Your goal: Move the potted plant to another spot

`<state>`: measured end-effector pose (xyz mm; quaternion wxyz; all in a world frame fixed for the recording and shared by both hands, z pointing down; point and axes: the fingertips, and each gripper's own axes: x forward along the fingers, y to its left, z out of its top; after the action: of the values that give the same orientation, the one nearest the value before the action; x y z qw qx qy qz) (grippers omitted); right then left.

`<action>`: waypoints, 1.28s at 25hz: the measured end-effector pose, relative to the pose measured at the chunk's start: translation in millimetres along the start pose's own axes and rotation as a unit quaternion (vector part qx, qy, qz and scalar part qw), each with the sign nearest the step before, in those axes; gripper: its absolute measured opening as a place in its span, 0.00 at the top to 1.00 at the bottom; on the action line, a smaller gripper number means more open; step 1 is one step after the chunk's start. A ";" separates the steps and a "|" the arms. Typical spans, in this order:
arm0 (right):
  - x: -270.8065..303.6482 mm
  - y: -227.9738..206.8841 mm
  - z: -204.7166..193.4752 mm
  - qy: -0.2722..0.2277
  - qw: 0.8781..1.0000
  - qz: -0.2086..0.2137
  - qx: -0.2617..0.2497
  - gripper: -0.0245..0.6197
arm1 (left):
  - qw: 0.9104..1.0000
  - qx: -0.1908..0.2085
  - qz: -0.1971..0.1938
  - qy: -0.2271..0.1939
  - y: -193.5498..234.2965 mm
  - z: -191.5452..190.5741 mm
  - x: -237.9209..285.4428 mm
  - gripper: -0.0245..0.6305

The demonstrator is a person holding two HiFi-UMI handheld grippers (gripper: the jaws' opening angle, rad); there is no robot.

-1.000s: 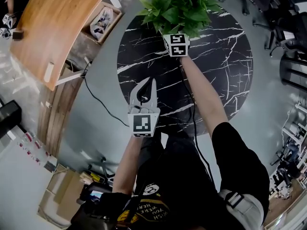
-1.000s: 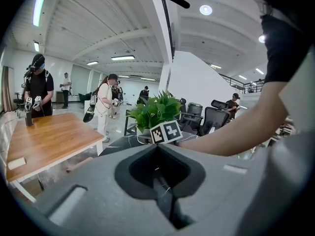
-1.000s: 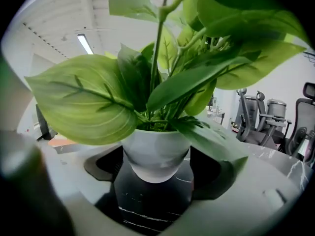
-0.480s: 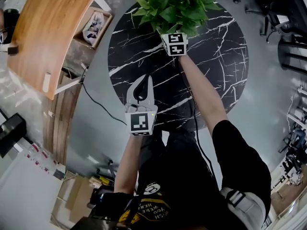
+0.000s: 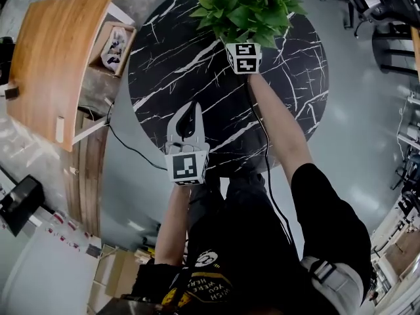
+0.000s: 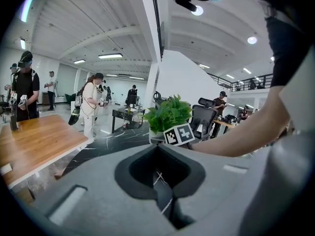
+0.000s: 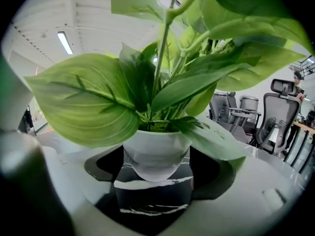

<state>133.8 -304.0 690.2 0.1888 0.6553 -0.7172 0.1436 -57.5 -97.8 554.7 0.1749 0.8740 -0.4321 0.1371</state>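
Round black white-veined desk (image 5: pixel 184 51): marble-look, glossy. Small white plant pot (image 7: pixel 155 154): smooth, semi-matt. Green leaves (image 5: pixel 249 8): smooth, slight sheen. Curved brown desk (image 5: pixel 52 58): wood grain, satin. Left tongs (image 5: pixel 189 107): matt grey plastic.

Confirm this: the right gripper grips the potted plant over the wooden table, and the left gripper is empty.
Wrong table. The right gripper grips the potted plant over the black marble table, as the head view shows; the left gripper is empty.

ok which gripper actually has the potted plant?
The right gripper: its fingers clamp the potted plant by its white pot. The left gripper is shut and empty.
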 end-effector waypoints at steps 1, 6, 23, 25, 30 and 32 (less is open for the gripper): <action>-4.6 -10.4 -2.6 0.000 1.000 -0.007 0.005 0.30 | 1.000 0.003 -0.004 0.002 -4.4 -0.2 1.9 0.96; -28.2 -62.0 -17.0 0.001 0.999 -0.043 0.018 0.31 | 1.000 0.012 -0.028 0.003 -30.5 2.1 16.0 0.96; -89.4 -165.9 -51.7 -0.012 0.994 -0.098 0.039 0.34 | 0.995 0.058 -0.074 0.030 -81.0 -4.7 56.6 0.96; -88.9 -163.8 -52.4 -0.010 0.995 -0.096 0.033 0.35 | 0.995 0.057 -0.076 0.032 -83.7 -6.3 56.5 0.96; -88.6 -157.7 -52.4 0.004 0.996 -0.087 0.016 0.35 | 0.995 0.054 -0.076 0.031 -86.8 -4.6 52.5 0.96; -86.6 -154.7 -51.7 0.009 0.997 -0.081 0.014 0.35 | 0.995 0.055 -0.076 0.029 -86.8 -3.5 51.7 0.96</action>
<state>298.0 -219.4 690.0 0.1972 0.7123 -0.6581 0.1437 42.3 -83.8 561.8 0.1488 0.9082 -0.3515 0.1718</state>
